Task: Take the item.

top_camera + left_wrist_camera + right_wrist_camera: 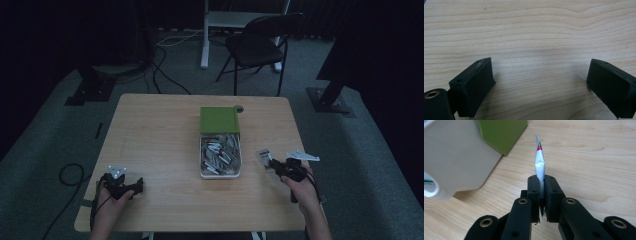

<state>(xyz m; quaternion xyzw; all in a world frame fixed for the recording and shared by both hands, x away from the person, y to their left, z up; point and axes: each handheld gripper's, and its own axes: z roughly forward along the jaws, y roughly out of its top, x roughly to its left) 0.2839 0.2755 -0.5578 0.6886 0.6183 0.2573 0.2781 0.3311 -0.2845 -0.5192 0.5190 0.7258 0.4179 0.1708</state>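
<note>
A white box [202, 161] with a green lid [219, 119] slid back sits mid-table, holding several small packets [220, 152]. My right gripper [272, 164] is shut on one white packet [540, 165] with a red and green stripe near its tip, held edge-on just right of the box [454, 157]; the green lid [501, 132] lies beyond. The same packet [263, 155] pokes out toward the box in the high view. My left gripper [135, 187] rests near the table's front left, jaws wide open over bare wood [539, 62], nothing between its fingers [474, 85].
The wooden table [150, 130] has bare room left of the box. Behind it stand a black folding chair [260, 45], a white desk leg [205, 35] and floor cables [165, 75]. A cable loop [70, 175] lies on the floor at left.
</note>
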